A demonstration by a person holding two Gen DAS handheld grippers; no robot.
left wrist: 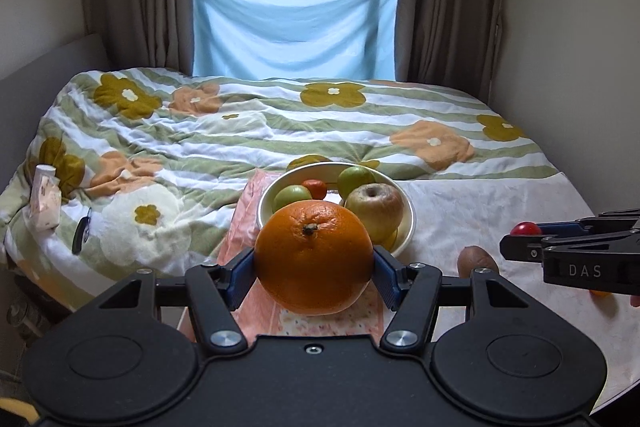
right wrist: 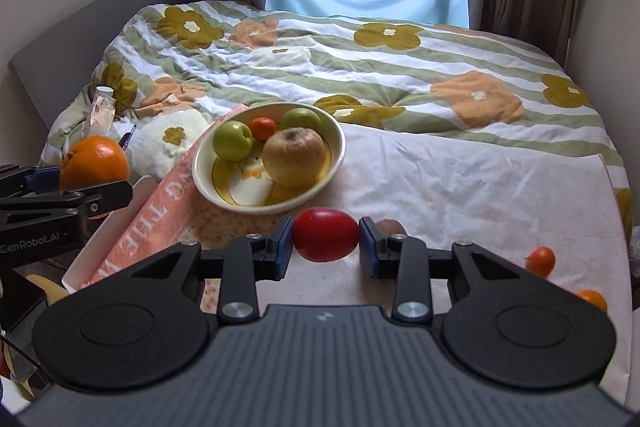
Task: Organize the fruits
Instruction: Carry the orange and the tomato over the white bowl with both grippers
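A: Nearest the lens, the left gripper [left wrist: 314,267] has its blue pads about half spread and pressed on either side of a big orange [left wrist: 314,257], carried clear of the bed.

B: And the right gripper [right wrist: 326,237]?

A: Nearly closed, pinching a small red fruit [right wrist: 325,234] end to end. Both seem bound for the bowl [right wrist: 336,163], just ahead on the white cloth [right wrist: 460,179], already holding two green apples, a brownish apple [right wrist: 294,157] and a small mandarin.

B: What is left out?

A: A brown kiwi-like fruit [left wrist: 478,259] and two small oranges [right wrist: 541,261] on the cloth.

B: Any writing?

A: "DAS" on the right gripper's side, "GenRobot.AI" on the left's. The pink book [right wrist: 160,211] beside the bowl shows "THE", the rest cut off.
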